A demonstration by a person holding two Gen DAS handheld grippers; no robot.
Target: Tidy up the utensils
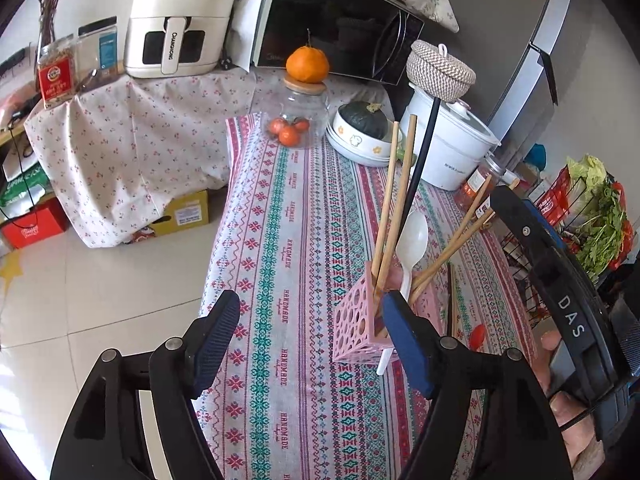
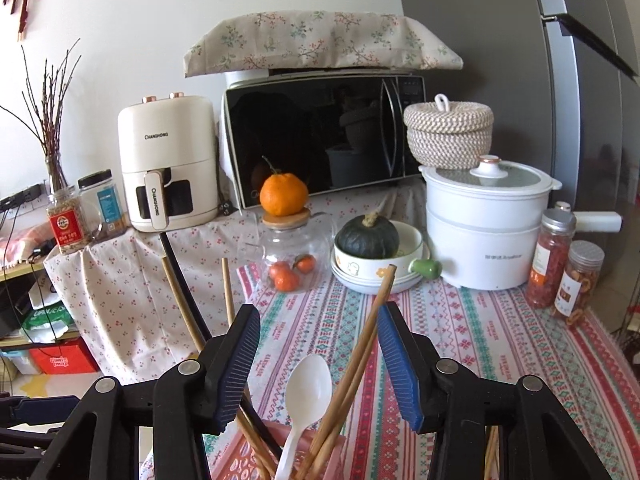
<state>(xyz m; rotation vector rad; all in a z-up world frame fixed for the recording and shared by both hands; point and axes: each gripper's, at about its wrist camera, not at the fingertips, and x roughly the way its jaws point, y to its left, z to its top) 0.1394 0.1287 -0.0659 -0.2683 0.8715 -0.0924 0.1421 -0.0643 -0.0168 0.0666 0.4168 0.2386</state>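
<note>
The pink holder (image 1: pixel 362 326) is seen standing near on the patterned tablecloth (image 1: pixel 296 240), with chopsticks (image 1: pixel 394 200) and a white spoon (image 2: pixel 306 394) already inside. Both the left gripper (image 1: pixel 310 344) and right gripper (image 2: pixel 318 364) are held wide, grasping nothing. The right gripper should probably be lifted straight up, so the leaning chopsticks are not snagged.

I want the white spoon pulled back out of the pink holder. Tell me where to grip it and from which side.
Grip the white spoon on its neck just below the bowl, coming down from above with the open right claw. It stands near upright in the pink holder, bowl up; the leaning chopsticks crowd its right, so close carefully.
</note>
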